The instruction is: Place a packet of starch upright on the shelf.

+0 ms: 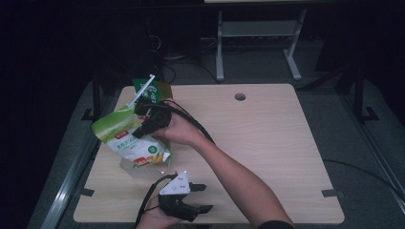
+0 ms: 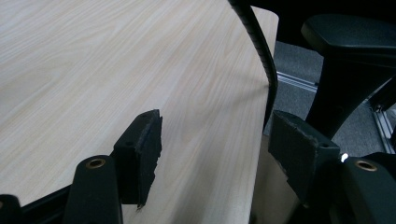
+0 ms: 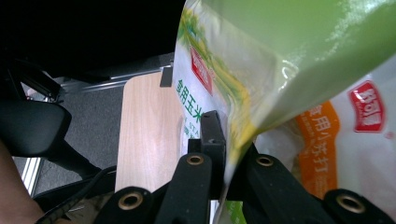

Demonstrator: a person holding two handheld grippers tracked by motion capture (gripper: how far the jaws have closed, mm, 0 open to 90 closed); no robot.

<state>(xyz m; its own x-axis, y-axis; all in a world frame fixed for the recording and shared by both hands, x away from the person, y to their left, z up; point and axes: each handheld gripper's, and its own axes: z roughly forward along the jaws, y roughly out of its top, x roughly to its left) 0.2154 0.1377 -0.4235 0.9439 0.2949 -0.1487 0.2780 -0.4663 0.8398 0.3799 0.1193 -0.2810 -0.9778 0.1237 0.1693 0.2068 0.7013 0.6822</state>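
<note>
green bag (image 1: 126,136) | right claw (image 3: 227,161) clamped on its edge, pads hidden | left claw (image 2: 212,151) apart, empty

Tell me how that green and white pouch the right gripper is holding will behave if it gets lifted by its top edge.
The green and white pouch is probably floppy: its thin film creases where the right gripper pinches it. It likely sags from the grip, since its lower part bulges on the table. The glossy film may be slippery, so it could slide out of the jaws.
</note>
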